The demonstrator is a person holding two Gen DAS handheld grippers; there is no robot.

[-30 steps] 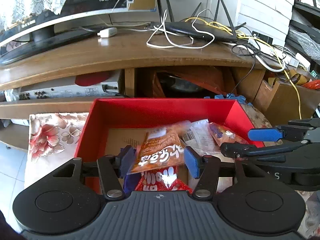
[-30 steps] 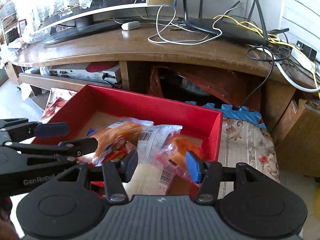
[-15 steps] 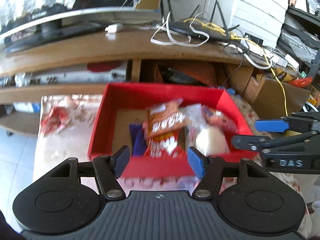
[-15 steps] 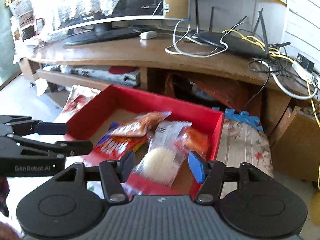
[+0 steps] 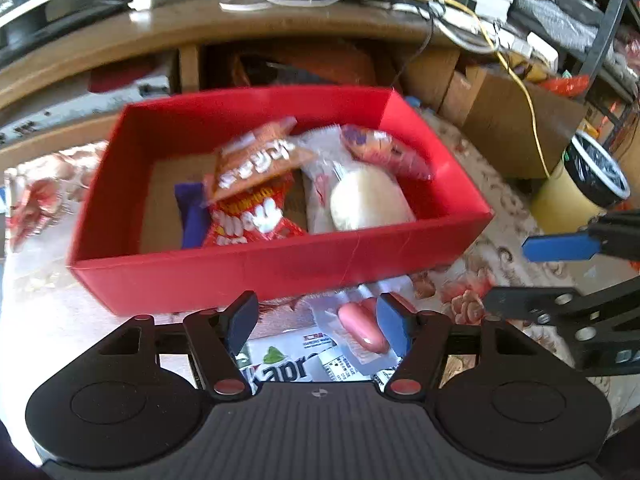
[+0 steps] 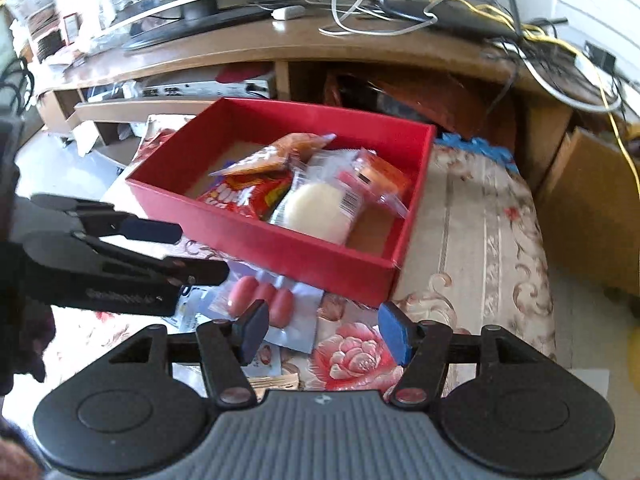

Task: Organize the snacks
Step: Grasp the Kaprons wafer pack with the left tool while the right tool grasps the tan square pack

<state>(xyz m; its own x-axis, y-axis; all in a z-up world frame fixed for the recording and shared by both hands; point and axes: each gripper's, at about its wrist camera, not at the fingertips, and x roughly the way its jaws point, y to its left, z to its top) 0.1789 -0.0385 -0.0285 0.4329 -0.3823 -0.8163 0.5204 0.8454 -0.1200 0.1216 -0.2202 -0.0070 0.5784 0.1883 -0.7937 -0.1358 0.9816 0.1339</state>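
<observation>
Sausage pkt (image 5: 362,330) betw opening L tongs (image 5: 318,322), untouched

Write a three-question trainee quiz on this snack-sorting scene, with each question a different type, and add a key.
1. True or false: the sausage pack lies inside the red box.
2. Which packet lies in the box? A) white round bun B) chocolate bar C) juice carton
3. Fill in: the left hand-held gripper, its jaws opening, hovers over the ____ pack.

Key: 1 false, it lies outside on the floral cloth; 2 A; 3 sausage.
</observation>
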